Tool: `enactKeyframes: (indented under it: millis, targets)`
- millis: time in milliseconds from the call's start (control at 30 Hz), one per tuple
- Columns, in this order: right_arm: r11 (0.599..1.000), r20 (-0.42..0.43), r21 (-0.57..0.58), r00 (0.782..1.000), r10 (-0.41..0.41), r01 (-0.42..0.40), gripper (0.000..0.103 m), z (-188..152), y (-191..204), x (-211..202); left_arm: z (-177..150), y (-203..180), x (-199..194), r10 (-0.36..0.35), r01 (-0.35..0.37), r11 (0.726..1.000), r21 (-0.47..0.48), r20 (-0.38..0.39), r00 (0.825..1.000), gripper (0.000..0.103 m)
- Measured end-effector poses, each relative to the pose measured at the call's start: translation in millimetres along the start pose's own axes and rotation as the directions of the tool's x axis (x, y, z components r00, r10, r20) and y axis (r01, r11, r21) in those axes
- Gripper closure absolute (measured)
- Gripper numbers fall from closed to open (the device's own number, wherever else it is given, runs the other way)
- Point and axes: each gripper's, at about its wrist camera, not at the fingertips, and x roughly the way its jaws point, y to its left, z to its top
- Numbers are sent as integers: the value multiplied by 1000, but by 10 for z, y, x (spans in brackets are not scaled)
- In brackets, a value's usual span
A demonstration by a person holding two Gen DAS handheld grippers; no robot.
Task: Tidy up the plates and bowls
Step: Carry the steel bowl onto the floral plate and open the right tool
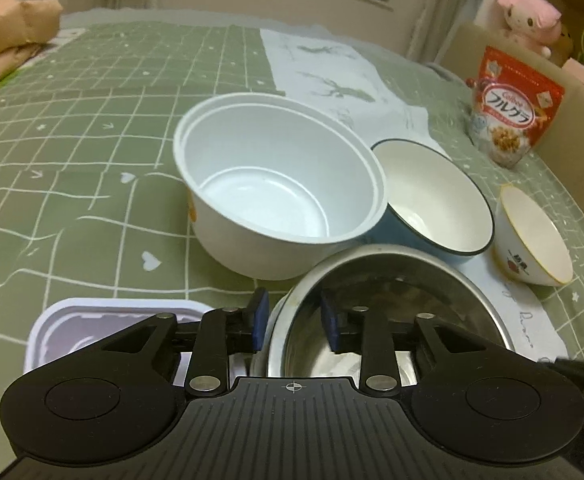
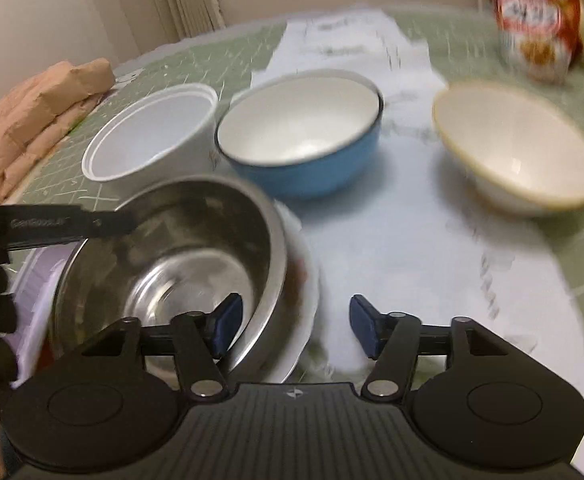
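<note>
A steel bowl (image 1: 392,300) sits on a white plate (image 2: 304,280) at the near edge. My left gripper (image 1: 294,316) is open, its jaws straddling the bowl's left rim without closing on it. My right gripper (image 2: 294,326) is open, its jaws straddling the bowl's right rim and the plate edge; the steel bowl (image 2: 179,252) fills the left of that view. Behind stand a white tub-shaped bowl (image 1: 279,184), a blue bowl with white inside (image 1: 432,196) and a small white bowl with a yellow rim (image 1: 532,236).
A green checked tablecloth (image 1: 71,140) covers the table, with a white paper sheet (image 1: 324,68) on it. A white rectangular tray (image 1: 75,328) lies at the near left. A red cereal bag (image 1: 512,108) stands at the far right. Brown paper packages (image 1: 7,36) lie far left.
</note>
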Motion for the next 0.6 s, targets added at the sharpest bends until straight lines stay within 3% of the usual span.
enactKeyframes:
  millis: [233,600]
  targets:
    - [994,-40,-37,994,106,-107,40,-51,132,59,10,-23,123,18,-19,999,-28,-20,1000,62]
    - [991,-20,13,991,132,-132,42,-77,-60,-102,-83,-182,-1,29,-33,998,-61,-73,997,63]
